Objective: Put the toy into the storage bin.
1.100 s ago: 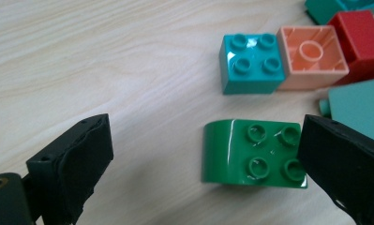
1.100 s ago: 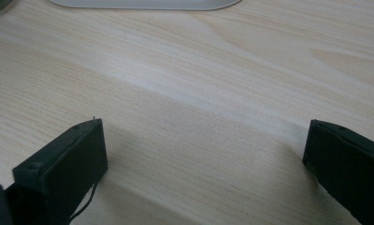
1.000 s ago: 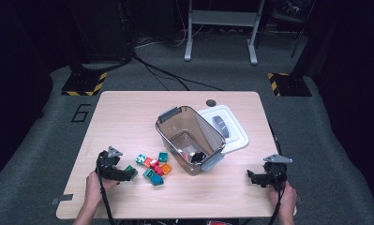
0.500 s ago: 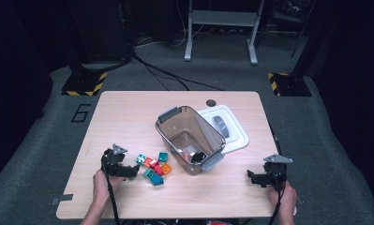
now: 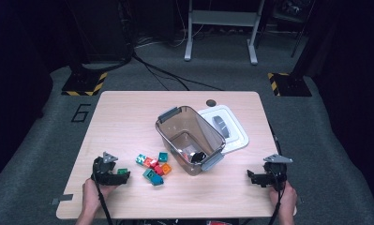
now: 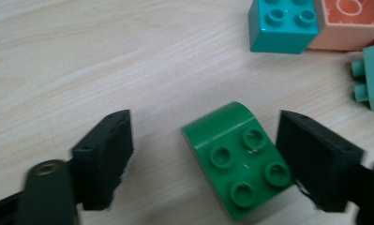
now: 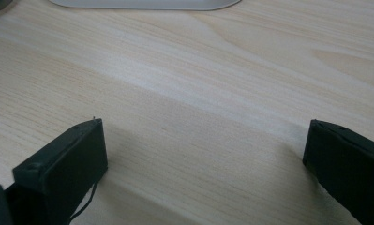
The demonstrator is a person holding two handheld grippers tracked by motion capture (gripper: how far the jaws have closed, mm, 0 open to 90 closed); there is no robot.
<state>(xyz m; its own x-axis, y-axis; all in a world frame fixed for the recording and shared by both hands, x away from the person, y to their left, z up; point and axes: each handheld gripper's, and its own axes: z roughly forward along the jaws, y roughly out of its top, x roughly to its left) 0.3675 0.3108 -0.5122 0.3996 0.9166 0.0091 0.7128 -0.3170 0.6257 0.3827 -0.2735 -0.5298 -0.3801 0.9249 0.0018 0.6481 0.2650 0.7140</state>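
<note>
Green brick sits between the left tongs (image 6: 203, 159), not yet pinched.
Left tongs have just been closing around the green brick (image 6: 236, 159) on the desk (image 5: 128, 122); one jaw touches its edge, the other stands apart, so no grip yet. Right tongs (image 7: 203, 164) rest spread over bare wood. Judging by the layout, bricks are headed for the brown bin (image 5: 190, 138): the loose pile of bricks (image 5: 154, 168) waits beside it, so most work remains. Something dark lies in the bin's bottom, too murky to identify; the white lid (image 5: 231, 129) lies partly behind it.
</note>
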